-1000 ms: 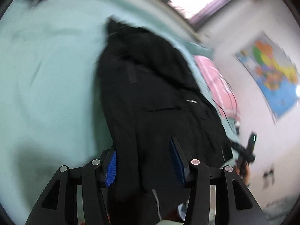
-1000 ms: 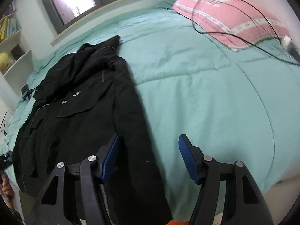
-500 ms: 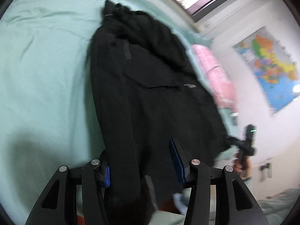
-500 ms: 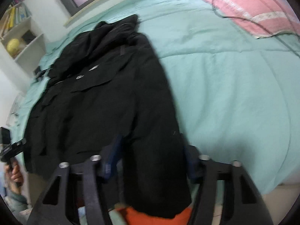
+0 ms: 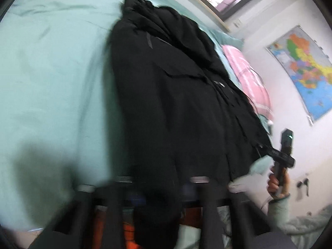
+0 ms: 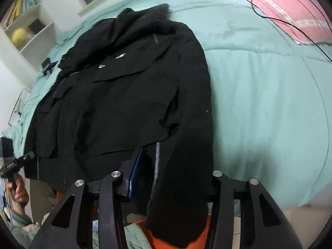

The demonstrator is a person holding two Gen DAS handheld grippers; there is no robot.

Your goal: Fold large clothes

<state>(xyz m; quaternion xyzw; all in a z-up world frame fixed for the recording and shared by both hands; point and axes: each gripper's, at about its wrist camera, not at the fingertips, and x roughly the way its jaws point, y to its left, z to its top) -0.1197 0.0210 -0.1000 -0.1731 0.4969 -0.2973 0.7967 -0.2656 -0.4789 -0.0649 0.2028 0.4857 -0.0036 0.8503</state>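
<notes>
A large black coat (image 5: 176, 103) (image 6: 124, 93) lies spread, front up, on a mint-green bed (image 6: 269, 103). In the blurred left wrist view one sleeve runs down between the fingers of my left gripper (image 5: 161, 186), which is shut on it near the cuff. In the right wrist view the other sleeve (image 6: 186, 145) hangs over the bed's edge, between the fingers of my right gripper (image 6: 174, 166). Those jaws are closing. The left blue pad (image 6: 136, 170) shows bare beside the sleeve, and the sleeve hides the right pad.
A pink pillow (image 6: 290, 10) with a black cable across it lies at the head of the bed. A white shelf (image 6: 27, 31) stands at the far side. A map (image 5: 300, 68) hangs on the wall. Something orange (image 6: 203, 234) shows below the bed's edge.
The right gripper slid left from the bare bedding to straddle the sleeve, and its jaws narrowed. The left gripper sank lower over its sleeve and its jaws closed on it.
</notes>
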